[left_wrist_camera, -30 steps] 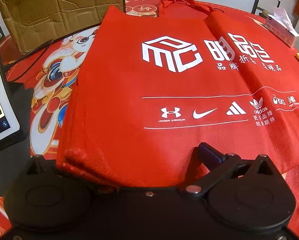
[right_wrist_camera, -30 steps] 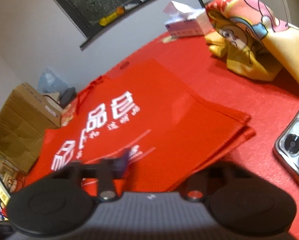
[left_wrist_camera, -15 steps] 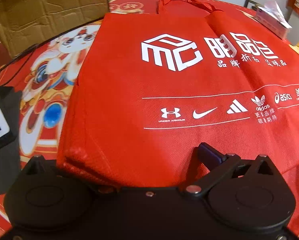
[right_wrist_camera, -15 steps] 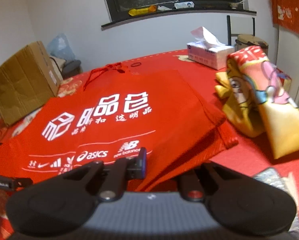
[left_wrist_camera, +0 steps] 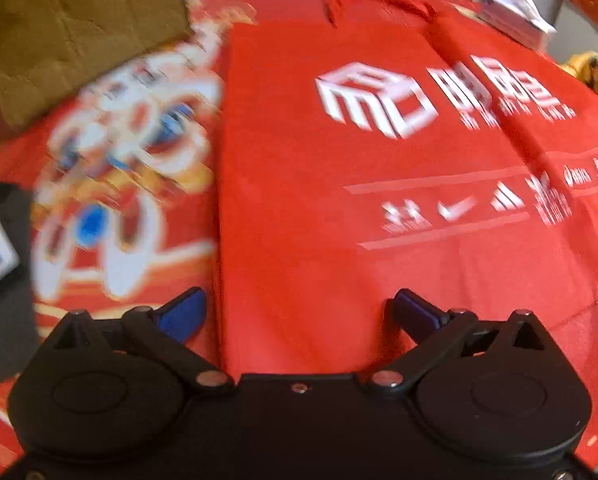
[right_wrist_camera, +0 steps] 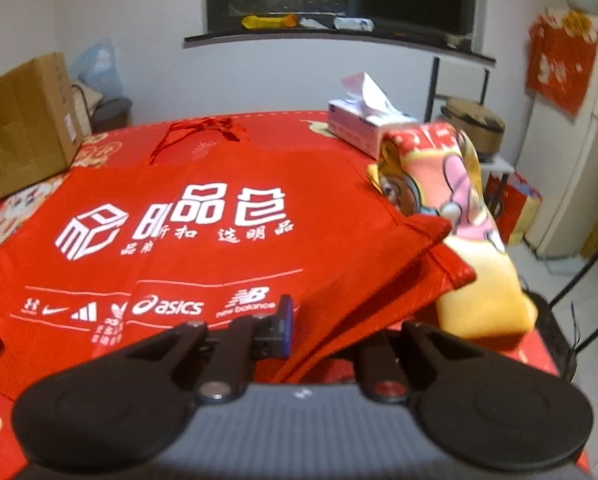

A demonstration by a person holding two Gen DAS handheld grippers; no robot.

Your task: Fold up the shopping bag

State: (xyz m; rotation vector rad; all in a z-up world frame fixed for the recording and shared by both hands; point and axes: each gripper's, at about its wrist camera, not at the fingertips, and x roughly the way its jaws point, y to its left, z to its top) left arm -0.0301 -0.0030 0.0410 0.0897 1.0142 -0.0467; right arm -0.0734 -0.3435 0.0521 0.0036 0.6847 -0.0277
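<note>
1. The red shopping bag (left_wrist_camera: 379,200) lies printed side up on the red surface (right_wrist_camera: 259,128).
2. The left gripper (left_wrist_camera: 299,312) stands open over the bag's near edge.
3. The right gripper (right_wrist_camera: 327,332) pinches the bag's lifted right corner.

A tissue box (right_wrist_camera: 363,128) stands near a cardboard box (right_wrist_camera: 23,120).
</note>
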